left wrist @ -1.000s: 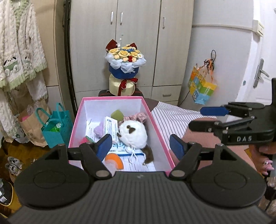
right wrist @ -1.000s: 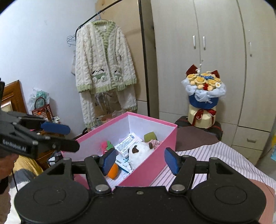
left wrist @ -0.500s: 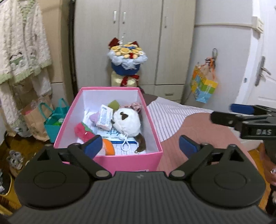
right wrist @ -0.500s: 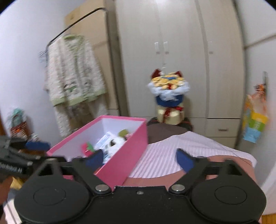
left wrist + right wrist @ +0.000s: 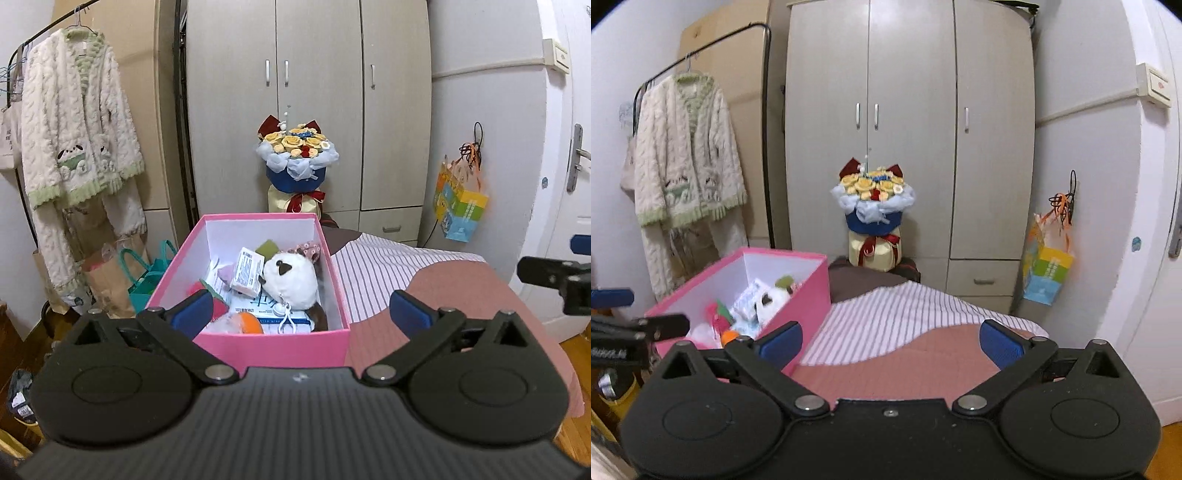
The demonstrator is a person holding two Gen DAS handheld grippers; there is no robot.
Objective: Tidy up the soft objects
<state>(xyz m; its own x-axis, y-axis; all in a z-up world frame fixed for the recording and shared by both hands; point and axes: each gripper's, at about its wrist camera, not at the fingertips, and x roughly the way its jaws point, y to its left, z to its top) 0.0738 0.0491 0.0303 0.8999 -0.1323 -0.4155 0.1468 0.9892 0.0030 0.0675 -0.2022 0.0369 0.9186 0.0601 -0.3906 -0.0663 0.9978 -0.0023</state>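
Observation:
A pink box (image 5: pixel 273 349) stands on the bed and holds a white plush toy (image 5: pixel 290 282), a tissue pack (image 5: pixel 246 273), an orange toy (image 5: pixel 249 322) and a red soft toy (image 5: pixel 218 308). The box also shows at the left of the right wrist view (image 5: pixel 798 291). My left gripper (image 5: pixel 301 317) is open and empty, just in front of the box's near wall. My right gripper (image 5: pixel 890 341) is open and empty above the bedspread, right of the box. Its fingers (image 5: pixel 554 273) show at the right edge of the left wrist view.
A striped and pink bedspread (image 5: pixel 916 325) covers the bed. A flower bouquet (image 5: pixel 295 162) stands behind the box before a wardrobe (image 5: pixel 314 110). A knitted cardigan (image 5: pixel 74 147) hangs at left above paper bags (image 5: pixel 147 273). A colourful bag (image 5: pixel 460 206) hangs at right.
Both grippers have pulled back from the box and their jaws have opened wider. The right gripper has swung right, so the box now sits at its left.

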